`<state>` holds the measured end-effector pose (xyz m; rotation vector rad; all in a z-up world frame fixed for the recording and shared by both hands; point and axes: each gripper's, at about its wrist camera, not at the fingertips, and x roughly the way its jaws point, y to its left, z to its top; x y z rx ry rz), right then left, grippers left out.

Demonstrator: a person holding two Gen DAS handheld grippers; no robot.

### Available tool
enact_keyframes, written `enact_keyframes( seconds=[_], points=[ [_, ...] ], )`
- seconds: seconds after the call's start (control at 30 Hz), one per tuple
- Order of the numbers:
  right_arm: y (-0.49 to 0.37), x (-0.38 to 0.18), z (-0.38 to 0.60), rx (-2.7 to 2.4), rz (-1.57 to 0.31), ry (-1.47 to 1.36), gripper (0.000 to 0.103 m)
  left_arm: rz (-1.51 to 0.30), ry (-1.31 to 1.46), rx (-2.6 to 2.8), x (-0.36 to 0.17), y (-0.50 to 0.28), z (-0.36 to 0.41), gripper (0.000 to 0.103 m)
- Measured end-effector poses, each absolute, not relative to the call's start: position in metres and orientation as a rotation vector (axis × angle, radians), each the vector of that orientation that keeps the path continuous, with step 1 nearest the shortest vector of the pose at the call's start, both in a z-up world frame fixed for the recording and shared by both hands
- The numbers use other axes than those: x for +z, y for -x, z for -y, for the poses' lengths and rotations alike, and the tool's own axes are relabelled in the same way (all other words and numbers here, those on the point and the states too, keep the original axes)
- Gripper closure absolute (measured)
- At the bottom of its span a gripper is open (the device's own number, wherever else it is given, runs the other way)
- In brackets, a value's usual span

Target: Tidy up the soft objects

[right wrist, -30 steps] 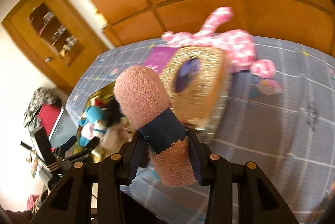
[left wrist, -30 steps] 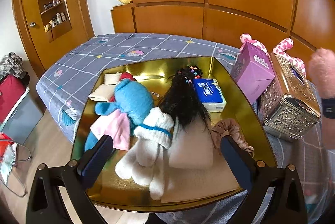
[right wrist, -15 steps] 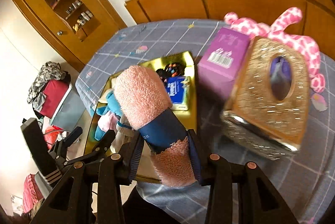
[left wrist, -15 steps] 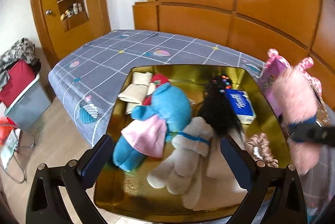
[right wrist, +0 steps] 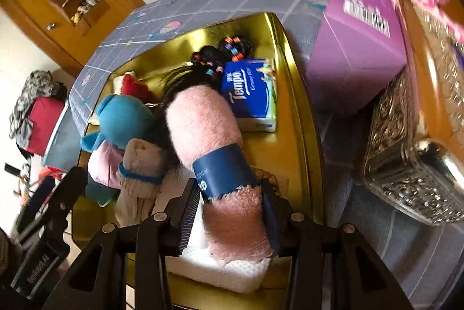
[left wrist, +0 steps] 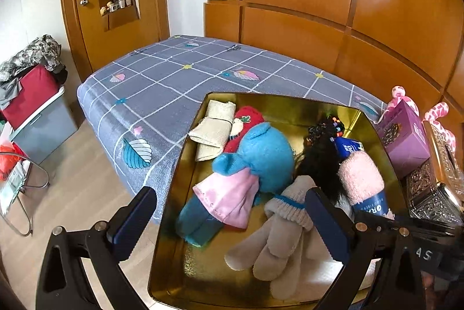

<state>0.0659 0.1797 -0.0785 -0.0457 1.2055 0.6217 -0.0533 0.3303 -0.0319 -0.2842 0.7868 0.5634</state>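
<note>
My right gripper [right wrist: 230, 188] is shut on a rolled pink towel [right wrist: 203, 118] with a navy paper band, holding it low over the right half of the gold tray [right wrist: 298, 112]. In the left wrist view the same pink towel [left wrist: 361, 179] hangs beside the black hair piece [left wrist: 319, 156]. In the tray [left wrist: 290, 104] lie a blue plush toy [left wrist: 261, 153], a pair of grey-white gloves [left wrist: 278, 240], beige folded cloths [left wrist: 214, 130] and a Tempo tissue pack [right wrist: 249, 89]. My left gripper [left wrist: 229, 199] stands open above the tray's near left part, with nothing gripped.
A purple box [right wrist: 353, 34] and an ornate silver box [right wrist: 406, 165] stand right of the tray on the grey checked bed [left wrist: 174, 72]. A white folded towel [right wrist: 226, 272] lies under the right gripper. A grey bin [left wrist: 37, 121] with clothes stands on the floor at left.
My right gripper carried the pink towel from above the silver box leftward and down over the tray, entering the left wrist view. The left gripper shifted left, so the tray sits further right.
</note>
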Motion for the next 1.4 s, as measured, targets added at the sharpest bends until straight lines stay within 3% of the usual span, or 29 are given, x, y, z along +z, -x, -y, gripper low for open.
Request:
enact_keyframes(
  seconds=[0.33, 1.4],
  points=[
    [-0.050, -0.070, -0.170, 0.625, -1.121, 0.108, 0.051, -0.764, 0.266, 0.547, -0.025, 0.055, -0.320, 0.000],
    [0.001, -0.027, -0.074, 0.325, -0.748, 0.148, 0.051, -0.714, 0.146, 0.383, -0.010, 0.058, -0.239, 0.000]
  ],
)
